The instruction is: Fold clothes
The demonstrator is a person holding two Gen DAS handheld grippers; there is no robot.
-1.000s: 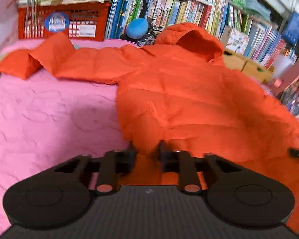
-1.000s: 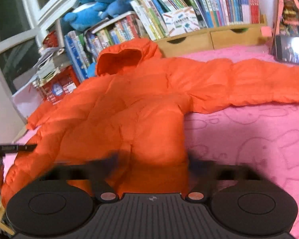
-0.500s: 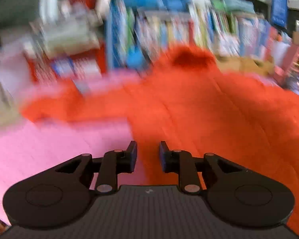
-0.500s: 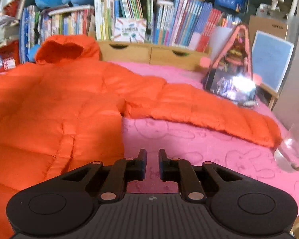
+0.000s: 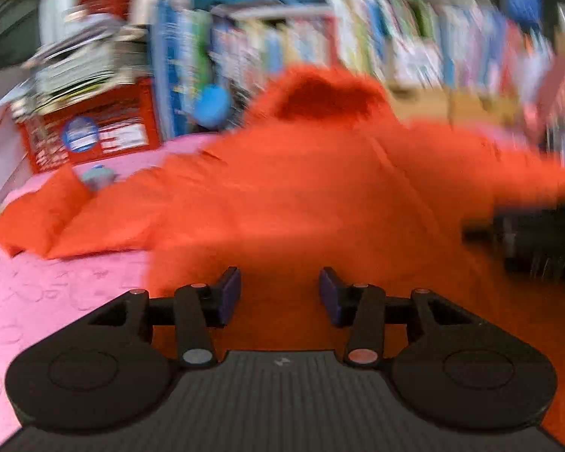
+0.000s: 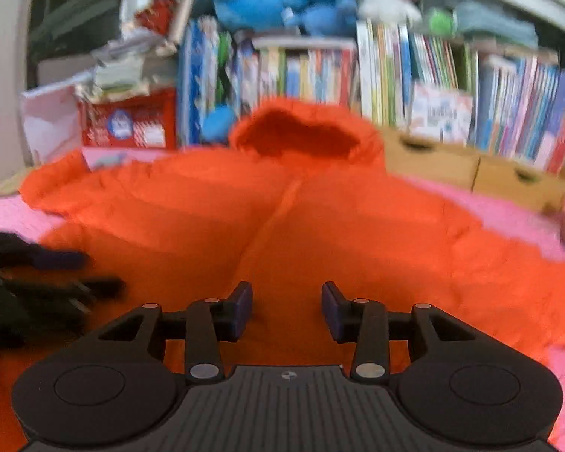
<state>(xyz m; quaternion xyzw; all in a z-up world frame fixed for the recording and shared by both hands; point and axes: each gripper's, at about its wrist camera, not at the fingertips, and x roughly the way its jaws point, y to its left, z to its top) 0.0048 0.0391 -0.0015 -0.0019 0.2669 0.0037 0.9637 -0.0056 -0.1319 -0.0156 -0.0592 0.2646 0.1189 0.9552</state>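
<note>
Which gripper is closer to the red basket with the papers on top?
Left. The left gripper hangs over the orange jacket on the side where the red basket stands. The right gripper is farther right, over the jacket's middle.

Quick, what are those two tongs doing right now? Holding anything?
Left tongs: open, holding nothing, over the orange jacket.
Right tongs: open, holding nothing.

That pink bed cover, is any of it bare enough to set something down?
Yes: the pink cover lies bare below the orange jacket's outstretched sleeve, and a strip shows by the wooden drawers. The middle is all jacket, with both grippers over it; the back edge is crowded with books.
</note>
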